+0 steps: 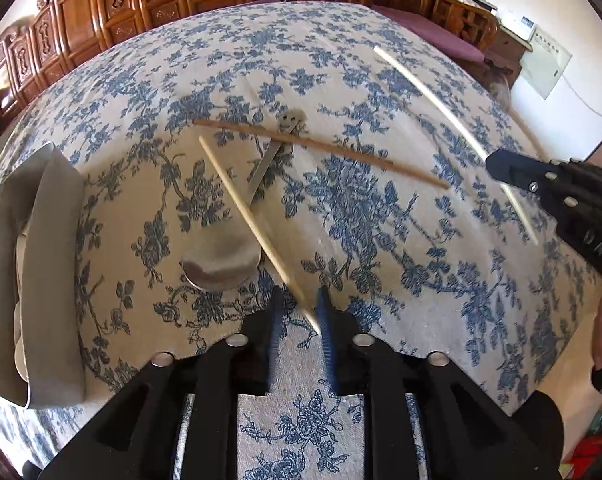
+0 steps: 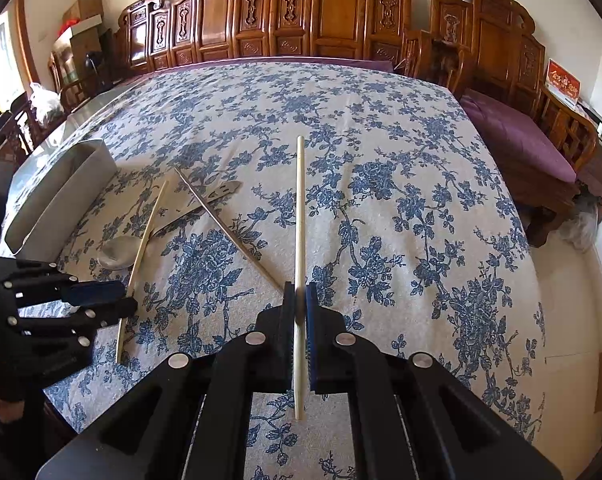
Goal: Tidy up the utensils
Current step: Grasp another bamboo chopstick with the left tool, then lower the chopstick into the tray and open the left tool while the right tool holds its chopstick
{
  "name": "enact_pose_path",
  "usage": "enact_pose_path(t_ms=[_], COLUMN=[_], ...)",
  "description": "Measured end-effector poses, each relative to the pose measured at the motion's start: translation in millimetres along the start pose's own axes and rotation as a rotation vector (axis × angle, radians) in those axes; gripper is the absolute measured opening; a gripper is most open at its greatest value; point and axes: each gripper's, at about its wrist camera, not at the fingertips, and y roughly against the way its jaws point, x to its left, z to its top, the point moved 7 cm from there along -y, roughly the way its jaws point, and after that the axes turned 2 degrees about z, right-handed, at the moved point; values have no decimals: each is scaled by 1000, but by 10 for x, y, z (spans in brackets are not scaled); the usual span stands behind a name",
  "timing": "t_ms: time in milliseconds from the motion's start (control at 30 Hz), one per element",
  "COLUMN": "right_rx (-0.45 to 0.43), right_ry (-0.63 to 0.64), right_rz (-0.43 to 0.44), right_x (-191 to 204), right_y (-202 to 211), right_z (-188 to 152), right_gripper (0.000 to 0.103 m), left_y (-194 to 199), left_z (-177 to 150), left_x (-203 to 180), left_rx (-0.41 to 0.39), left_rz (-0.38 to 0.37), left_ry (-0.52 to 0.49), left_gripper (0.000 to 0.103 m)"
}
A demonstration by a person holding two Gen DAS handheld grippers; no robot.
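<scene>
Floral-clothed surface [image 2: 381, 160]. Right tool [image 2: 300, 312] clamps a pale chopstick [image 2: 299, 208] lengthwise; left tool [image 1: 299, 312], narrowly parted, straddles another chopstick [image 1: 241, 196] near the steel bin [image 1: 53, 280].

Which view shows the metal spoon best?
The left wrist view: the metal spoon lies close and nearly whole, bowl near the camera, smiley-faced handle end under the brown chopstick, and a pale chopstick crosses it. The right wrist view shows the spoon smaller, off to the left, foreshortened.
</scene>
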Motion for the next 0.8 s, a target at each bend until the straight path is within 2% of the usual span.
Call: enact_pose_path(t_ms=[100,133,233,500,800], right_rx=[-2,-2,-3,3,5], right_ry=[3,4,8,30,38], right_rz=[0,-1,-3,-10,4], right_x=[-1,2,10,102,217], right_y=[11,13,18,11,-3], right_z=[10,11,12,0,-2], right_gripper=[6,6,6,6,6], left_y=[11,20,74,278,726], left_z=[-26,-37,-113,-232,-195], left_x=[-6,3,94,359,641], left_rx=[-6,-7,-6,-33,-114], left_rz=[36,35,31,34,24], left_ry=[-25,-23,3,10,23], left_gripper=[19,10,4,4,4])
